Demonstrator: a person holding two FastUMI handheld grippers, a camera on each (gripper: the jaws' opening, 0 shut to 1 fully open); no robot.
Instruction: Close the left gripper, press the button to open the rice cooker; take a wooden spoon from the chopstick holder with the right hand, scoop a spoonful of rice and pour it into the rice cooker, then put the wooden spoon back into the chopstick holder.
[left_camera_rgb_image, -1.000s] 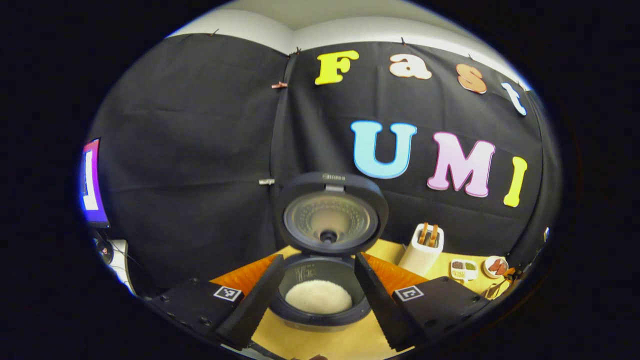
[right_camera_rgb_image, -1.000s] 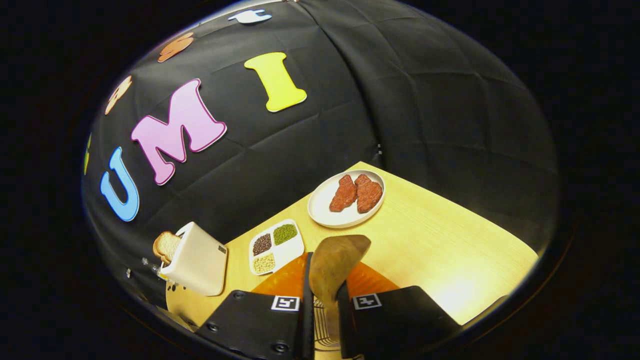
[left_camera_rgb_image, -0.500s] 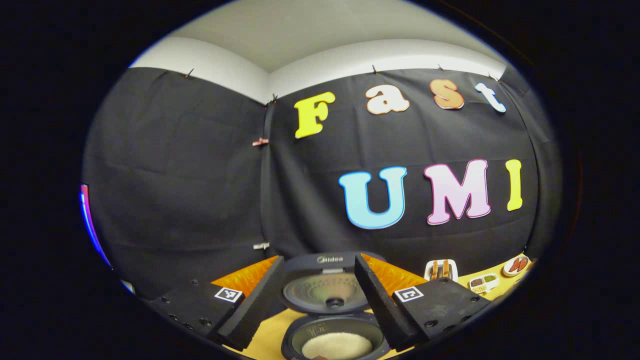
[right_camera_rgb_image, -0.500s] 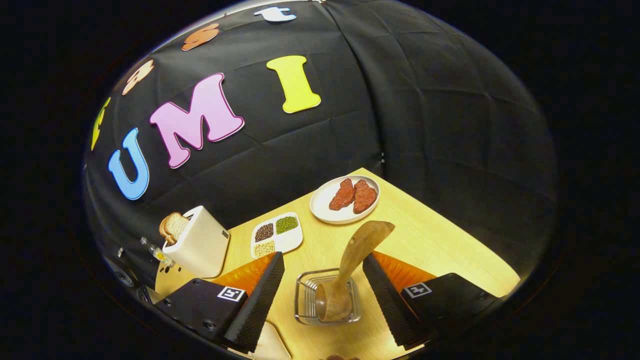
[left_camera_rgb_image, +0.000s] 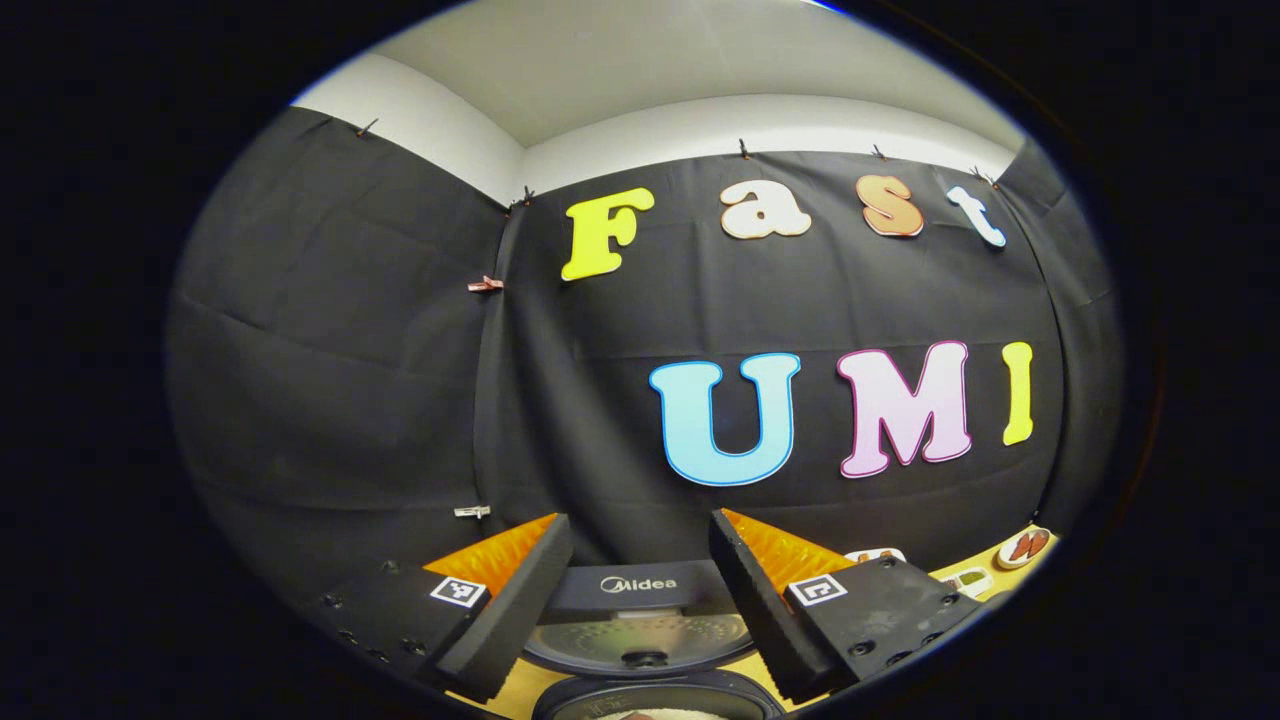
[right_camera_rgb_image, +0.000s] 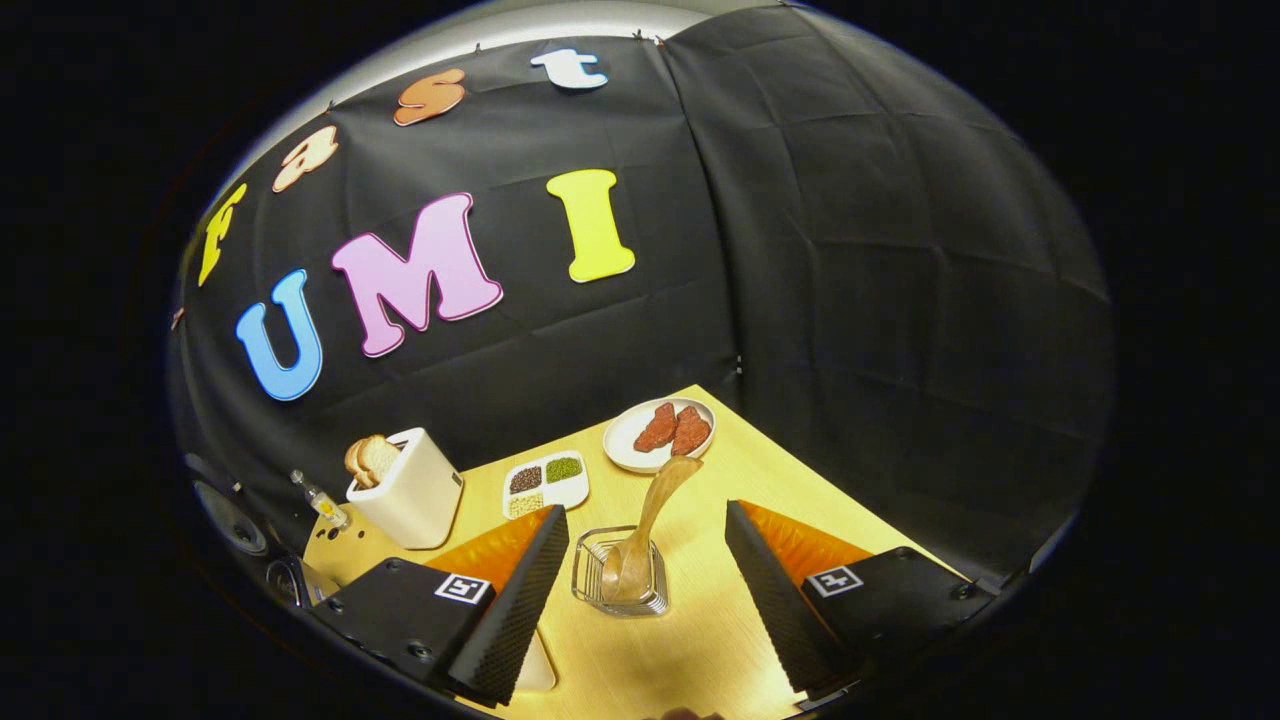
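With the right gripper (right_camera_rgb_image: 646, 590) spread wide and empty, the pale wooden spoon (right_camera_rgb_image: 650, 520) leans toward one o'clock in the clear square chopstick holder (right_camera_rgb_image: 620, 583), so a bump could tip it; the left gripper (left_camera_rgb_image: 638, 600), likewise wide and empty, hovers over the dark round rice cooker (left_camera_rgb_image: 640, 630).

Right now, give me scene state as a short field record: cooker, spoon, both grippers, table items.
cooker: lid up, rice in the pot
spoon: standing in the holder, leaning, released
left gripper: open, pointing over the cooker
right gripper: open, fingers either side of the holder, not touching it
toaster: bread in the slots
tray: three compartments of grains
plate: two red pieces
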